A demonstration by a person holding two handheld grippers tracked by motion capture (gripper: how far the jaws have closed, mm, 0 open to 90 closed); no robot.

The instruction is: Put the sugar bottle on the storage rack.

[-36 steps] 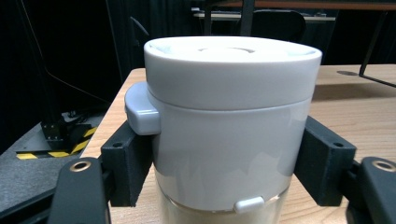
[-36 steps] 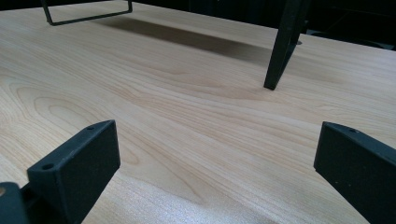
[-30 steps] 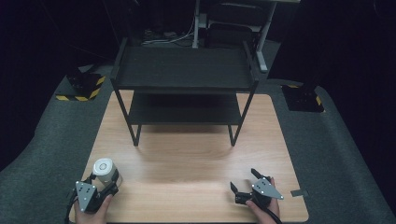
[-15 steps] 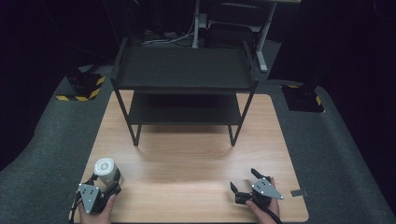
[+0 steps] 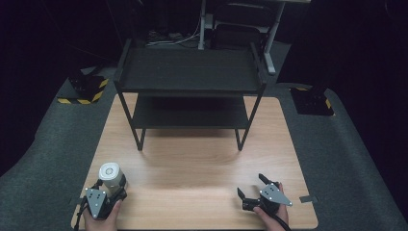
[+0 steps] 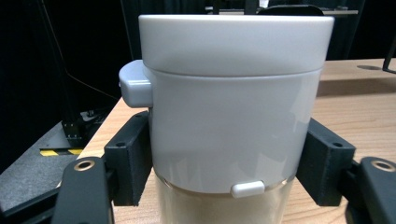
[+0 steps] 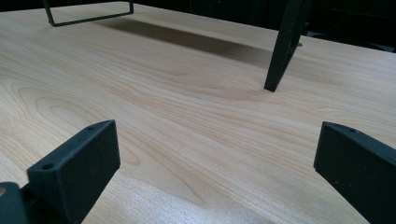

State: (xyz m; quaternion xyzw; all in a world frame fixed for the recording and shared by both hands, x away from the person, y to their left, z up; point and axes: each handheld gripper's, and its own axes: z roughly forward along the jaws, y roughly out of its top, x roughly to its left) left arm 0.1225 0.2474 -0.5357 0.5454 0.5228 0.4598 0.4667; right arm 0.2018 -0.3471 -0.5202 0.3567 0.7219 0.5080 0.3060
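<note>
White cylindrical jar with a white lid (image 6: 233, 107) and a pale translucent lower body: upright near the table's front-left corner, seated between the left gripper's (image 5: 107, 192) black jaws. Both jaws press its sides just below the lid; small tab on the lid's left rim. Light wooden table (image 5: 202, 159) beneath. Right gripper (image 5: 262, 192) near the front-right corner, jaws spread wide, nothing between them, low over bare wood. Black two-tier metal shelf rack (image 5: 190, 72) stands along the table's far edge, well apart from both.
</note>
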